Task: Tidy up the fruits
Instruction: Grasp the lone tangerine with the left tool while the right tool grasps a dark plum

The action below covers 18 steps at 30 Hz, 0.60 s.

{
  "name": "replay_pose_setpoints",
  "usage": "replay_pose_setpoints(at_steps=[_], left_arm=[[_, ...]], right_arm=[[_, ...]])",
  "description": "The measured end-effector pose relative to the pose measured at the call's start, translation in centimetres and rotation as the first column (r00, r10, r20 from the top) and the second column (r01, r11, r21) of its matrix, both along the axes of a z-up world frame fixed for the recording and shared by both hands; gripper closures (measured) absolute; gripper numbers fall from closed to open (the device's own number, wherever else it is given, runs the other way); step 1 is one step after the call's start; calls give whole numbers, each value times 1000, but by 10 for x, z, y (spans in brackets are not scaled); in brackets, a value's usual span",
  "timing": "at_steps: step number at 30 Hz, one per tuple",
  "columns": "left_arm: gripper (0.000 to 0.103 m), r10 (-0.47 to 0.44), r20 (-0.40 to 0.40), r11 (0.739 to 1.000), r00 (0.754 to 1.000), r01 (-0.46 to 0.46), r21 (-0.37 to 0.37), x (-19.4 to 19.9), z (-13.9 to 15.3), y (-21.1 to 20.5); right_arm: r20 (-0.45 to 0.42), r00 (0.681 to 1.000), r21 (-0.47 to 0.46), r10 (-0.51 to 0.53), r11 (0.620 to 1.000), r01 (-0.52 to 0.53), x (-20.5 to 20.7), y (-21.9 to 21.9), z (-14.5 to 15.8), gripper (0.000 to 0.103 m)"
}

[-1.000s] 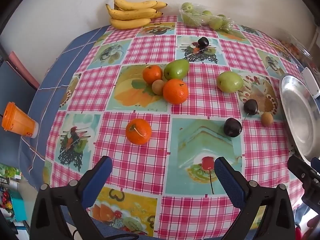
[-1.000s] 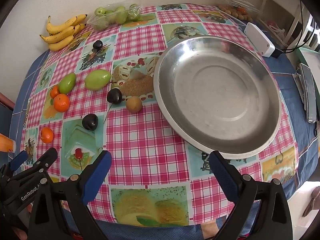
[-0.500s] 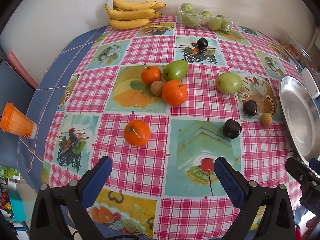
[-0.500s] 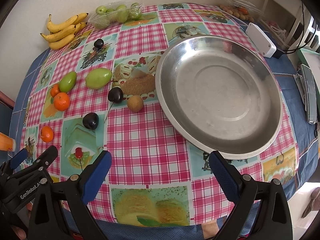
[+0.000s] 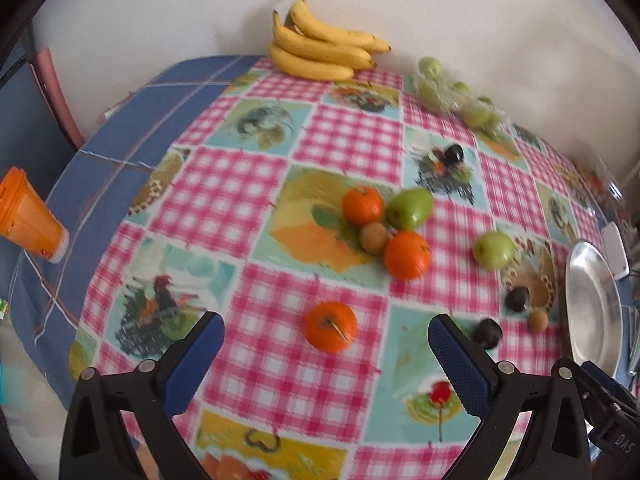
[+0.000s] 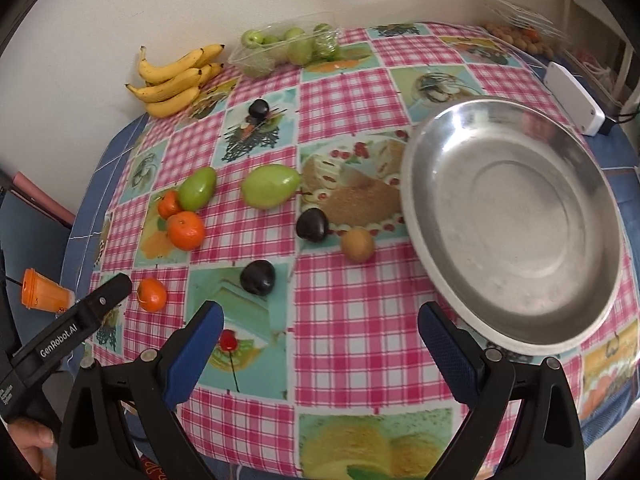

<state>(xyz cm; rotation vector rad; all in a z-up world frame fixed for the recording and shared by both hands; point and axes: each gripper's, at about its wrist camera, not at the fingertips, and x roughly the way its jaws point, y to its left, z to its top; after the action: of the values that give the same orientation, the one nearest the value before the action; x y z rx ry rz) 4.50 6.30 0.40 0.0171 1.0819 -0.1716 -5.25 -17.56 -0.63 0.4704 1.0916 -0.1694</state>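
Note:
My left gripper [image 5: 326, 332] is open and empty, its fingers on either side of a small orange [image 5: 330, 325] that lies just beyond them. Behind it lie two oranges [image 5: 407, 255], a kiwi [image 5: 374, 237] and two green mangoes [image 5: 410, 209]. My right gripper [image 6: 320, 320] is open and empty above the checked cloth, near a dark plum [image 6: 258, 277]. A second plum [image 6: 313, 225] and a kiwi [image 6: 357, 243] lie beside the large steel plate [image 6: 592, 320]. The left gripper's finger [image 6: 100, 300] shows beside the small orange [image 6: 152, 294].
Bananas [image 5: 320, 48] and a clear tray of green fruit [image 6: 286, 46] lie at the table's far edge by the wall. A third plum [image 6: 259, 108] sits nearby. An orange cup [image 5: 28, 220] lies at the left edge. A white box [image 6: 574, 98] sits behind the plate.
My left gripper has moved forward and left, so the small orange now lies between its fingers. My right gripper has moved forward and turned left toward the plums and kiwi.

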Motion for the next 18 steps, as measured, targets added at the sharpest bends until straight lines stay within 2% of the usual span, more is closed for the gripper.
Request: replay_pose_setpoints(at_steps=[3, 9, 13, 18], left_arm=[[0, 3, -1, 1000, 1000, -3, -4, 5, -3, 9], [0, -9, -58, 997, 998, 4, -82, 11, -17, 21], [0, -39, -24, 997, 999, 37, -63, 11, -16, 18], [0, -30, -30, 994, 999, 27, -109, 18, -18, 22]], right_arm=[[-1, 1000, 3, 20, 1000, -20, 9, 6, -3, 5], [-32, 997, 20, 73, 997, -72, 25, 25, -14, 5], [-54, 996, 42, 77, 996, -75, 32, 33, -25, 5], [-63, 994, 26, 90, 996, -88, 42, 41, -30, 5]])
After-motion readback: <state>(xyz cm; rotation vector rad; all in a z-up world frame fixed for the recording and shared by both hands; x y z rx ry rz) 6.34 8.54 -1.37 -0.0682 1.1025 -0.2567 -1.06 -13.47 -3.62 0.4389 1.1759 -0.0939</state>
